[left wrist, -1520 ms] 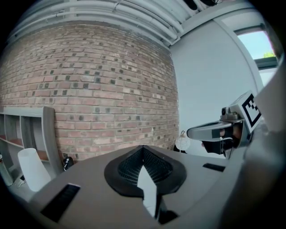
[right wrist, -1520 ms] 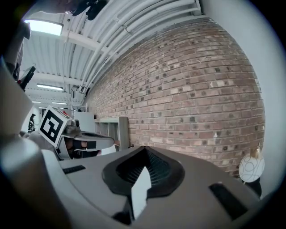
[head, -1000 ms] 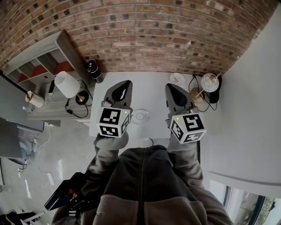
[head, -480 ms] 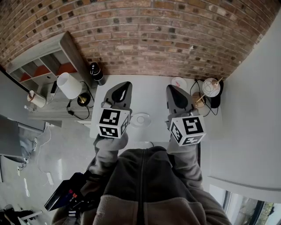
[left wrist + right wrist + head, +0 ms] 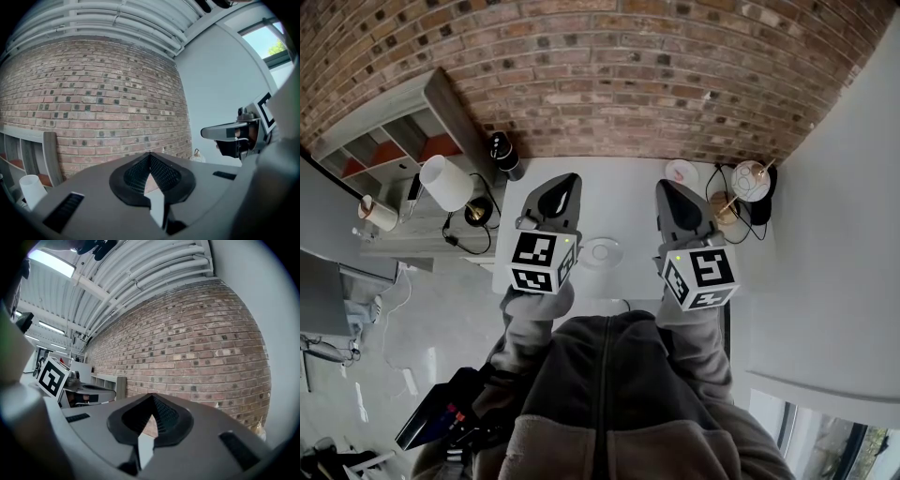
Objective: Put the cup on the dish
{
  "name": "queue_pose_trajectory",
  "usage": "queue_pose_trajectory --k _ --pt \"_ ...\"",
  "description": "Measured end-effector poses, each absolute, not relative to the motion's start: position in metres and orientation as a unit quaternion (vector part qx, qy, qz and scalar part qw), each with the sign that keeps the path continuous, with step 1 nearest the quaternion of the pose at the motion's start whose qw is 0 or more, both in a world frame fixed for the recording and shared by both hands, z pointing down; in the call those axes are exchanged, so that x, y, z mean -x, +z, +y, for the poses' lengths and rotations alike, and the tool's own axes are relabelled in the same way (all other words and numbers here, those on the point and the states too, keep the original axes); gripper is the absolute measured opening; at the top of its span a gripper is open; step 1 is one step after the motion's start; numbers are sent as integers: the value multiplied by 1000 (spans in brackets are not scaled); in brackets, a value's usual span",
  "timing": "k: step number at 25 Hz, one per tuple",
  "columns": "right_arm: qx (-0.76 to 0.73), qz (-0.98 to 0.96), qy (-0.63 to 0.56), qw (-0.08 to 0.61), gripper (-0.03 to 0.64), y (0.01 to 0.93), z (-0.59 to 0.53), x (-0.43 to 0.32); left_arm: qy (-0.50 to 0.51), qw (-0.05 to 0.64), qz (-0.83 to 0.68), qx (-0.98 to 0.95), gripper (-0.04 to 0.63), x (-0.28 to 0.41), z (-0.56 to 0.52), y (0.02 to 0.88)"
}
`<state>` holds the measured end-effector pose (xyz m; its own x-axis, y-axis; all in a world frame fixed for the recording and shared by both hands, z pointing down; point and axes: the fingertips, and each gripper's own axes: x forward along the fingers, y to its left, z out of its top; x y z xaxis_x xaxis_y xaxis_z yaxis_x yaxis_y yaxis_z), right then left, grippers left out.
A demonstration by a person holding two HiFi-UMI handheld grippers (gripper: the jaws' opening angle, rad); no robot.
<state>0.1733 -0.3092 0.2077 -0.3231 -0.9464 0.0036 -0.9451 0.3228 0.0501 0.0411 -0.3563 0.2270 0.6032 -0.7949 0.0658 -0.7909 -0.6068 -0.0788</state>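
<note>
1. This looks like a workroom or lab in a converted industrial building. A long bare brick wall (image 5: 609, 84) runs behind a white tabletop (image 5: 619, 192).
2. Above the brick wall the ceiling is left open, with white pipes (image 5: 140, 282) and strip lights (image 5: 50, 263).
3. Left of the tabletop, against the brick wall, stands a grey open shelf (image 5: 384, 141). Near it are a white lamp (image 5: 443, 181) and loose cables (image 5: 455, 234) over a grey floor (image 5: 431, 309).
4. Where the brick wall ends, a plain white wall holds a high window (image 5: 269, 40).
</note>
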Motion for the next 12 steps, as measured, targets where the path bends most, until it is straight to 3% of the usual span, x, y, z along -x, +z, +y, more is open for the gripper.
queue_pose_trajectory --k 12 --pt "-581 -813 -27 18 2 208 -308 -171 -48 17 444 895 6 -39 -357 229"
